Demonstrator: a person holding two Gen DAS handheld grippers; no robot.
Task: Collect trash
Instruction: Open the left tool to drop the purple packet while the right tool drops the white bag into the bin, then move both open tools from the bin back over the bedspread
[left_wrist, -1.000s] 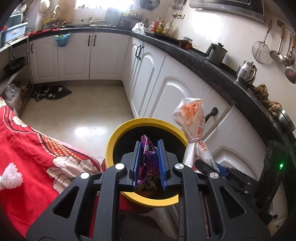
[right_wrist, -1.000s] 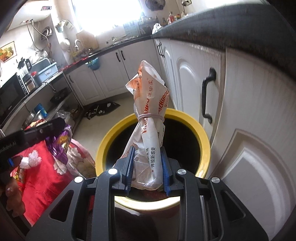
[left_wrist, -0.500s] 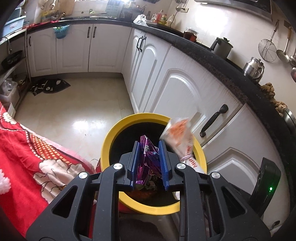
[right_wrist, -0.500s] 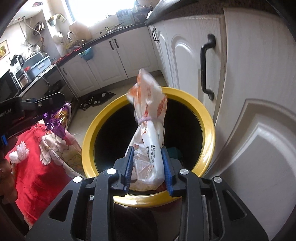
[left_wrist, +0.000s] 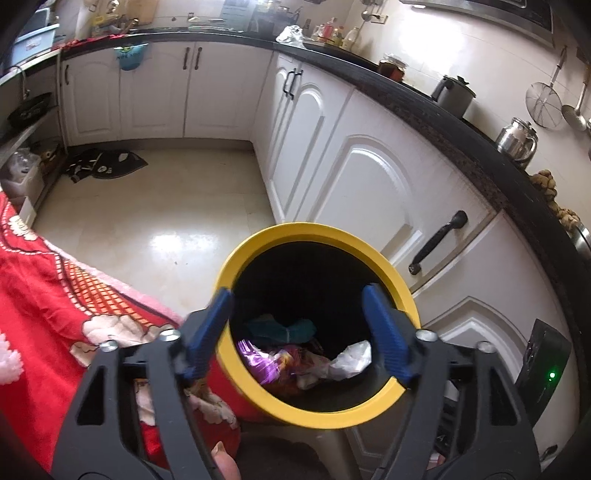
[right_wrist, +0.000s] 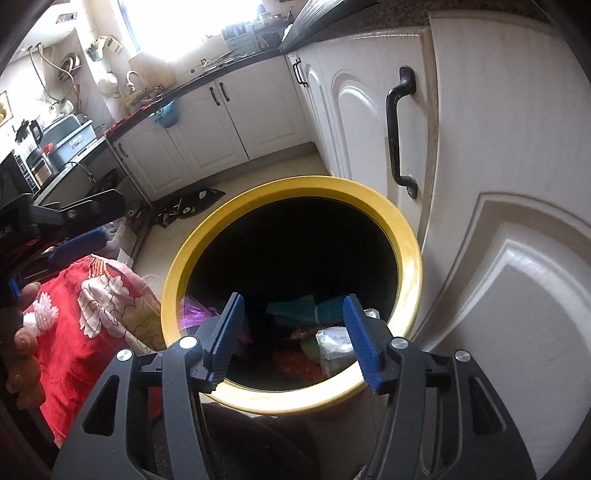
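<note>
Left wrist view: the left gripper (left_wrist: 299, 328) hangs over the yellow-rimmed bin (left_wrist: 325, 238), its jaws just opened wide and empty, and the shiny purple wrapper (left_wrist: 258, 360) lies crumpled inside beside the white plastic bag (left_wrist: 351, 360). The right gripper (right_wrist: 291, 338) has likewise just spread its jaws, holding nothing, above the same bin.

the trash bin (left_wrist: 400, 291) stands on the floor just beside the cabinet doors (left_wrist: 373, 184), with the blanket (left_wrist: 55, 295) on its left. down inside lie the wrapper (left_wrist: 258, 360) and the tied plastic bag (left_wrist: 351, 358), side by side.
</note>
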